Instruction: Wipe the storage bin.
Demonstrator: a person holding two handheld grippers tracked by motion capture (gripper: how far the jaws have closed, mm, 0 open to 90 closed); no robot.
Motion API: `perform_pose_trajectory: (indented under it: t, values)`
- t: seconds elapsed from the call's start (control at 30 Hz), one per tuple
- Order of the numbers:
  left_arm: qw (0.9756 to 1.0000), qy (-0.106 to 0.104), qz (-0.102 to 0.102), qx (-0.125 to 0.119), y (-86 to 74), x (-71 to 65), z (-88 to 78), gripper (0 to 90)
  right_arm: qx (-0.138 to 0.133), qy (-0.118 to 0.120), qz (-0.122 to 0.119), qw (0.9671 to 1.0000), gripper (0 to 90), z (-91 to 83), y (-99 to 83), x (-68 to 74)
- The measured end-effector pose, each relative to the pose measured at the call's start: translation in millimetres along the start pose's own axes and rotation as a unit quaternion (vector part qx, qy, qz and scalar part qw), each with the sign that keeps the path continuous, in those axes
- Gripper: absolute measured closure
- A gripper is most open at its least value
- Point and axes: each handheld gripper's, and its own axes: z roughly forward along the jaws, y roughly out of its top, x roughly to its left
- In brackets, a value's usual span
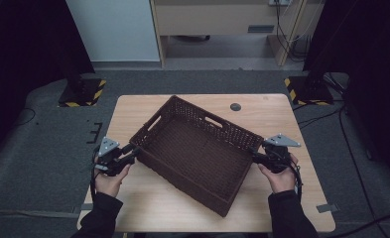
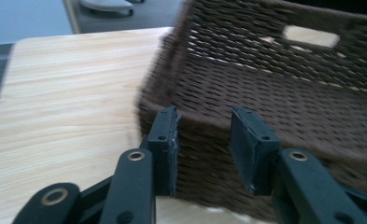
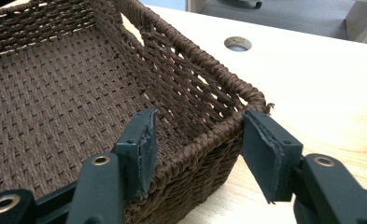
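Note:
A dark brown woven basket [image 1: 210, 119] lies empty and turned at an angle on the wooden table [image 1: 148, 198]. My left gripper [image 1: 134, 151] is at the basket's left corner. In the left gripper view its jaws [image 2: 204, 126] stand open, one on either side of the basket's wall [image 2: 274, 93], and the pads [image 2: 246, 144] do not press on it. My right gripper [image 1: 254, 156] is at the basket's right corner. In the right gripper view it [image 3: 197, 135] is open, one pad inside the basket's rim [image 3: 195, 60] and one outside, with a gap on the outer side.
A round cable hole [image 1: 235, 106] sits in the table behind the basket, also visible as the hole [image 3: 237, 43] in the right gripper view. Two stand bases with yellow-black stripes [image 1: 81, 91] [image 1: 306, 89] rest on the floor beyond the table's far corners.

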Motion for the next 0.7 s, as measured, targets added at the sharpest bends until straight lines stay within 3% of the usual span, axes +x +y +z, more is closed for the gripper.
perform_pose_trajectory:
  t: [0.13,0.2,0.33,0.53,0.7]
  values:
    - [0.9996,-0.018,0.022,0.008,-2.4,-16.6,3.3,58.9,0.004,0.005,0.0,1.0,47.2,-4.0,-0.6,1.4]
    - [0.9994,-0.009,0.032,0.007,-2.5,-20.9,4.2,59.1,0.008,0.0,-0.002,1.0,47.1,-7.2,-1.3,4.0]
    - [0.9997,-0.021,0.013,0.006,-1.4,-15.2,7.1,57.3,0.018,0.009,0.005,0.9998,47.1,-8.9,1.7,1.6]
    - [0.9998,-0.005,0.021,0.006,3.8,-14.3,15.4,59.6,-0.02,-0.011,-0.008,0.9997,46.4,-8.7,10.0,-5.1]
    - [0.9998,-0.003,0.016,0.008,5.0,-11.6,18.0,58.8,-0.001,-0.01,-0.009,0.9999,49.0,3.8,5.8,-13.4]
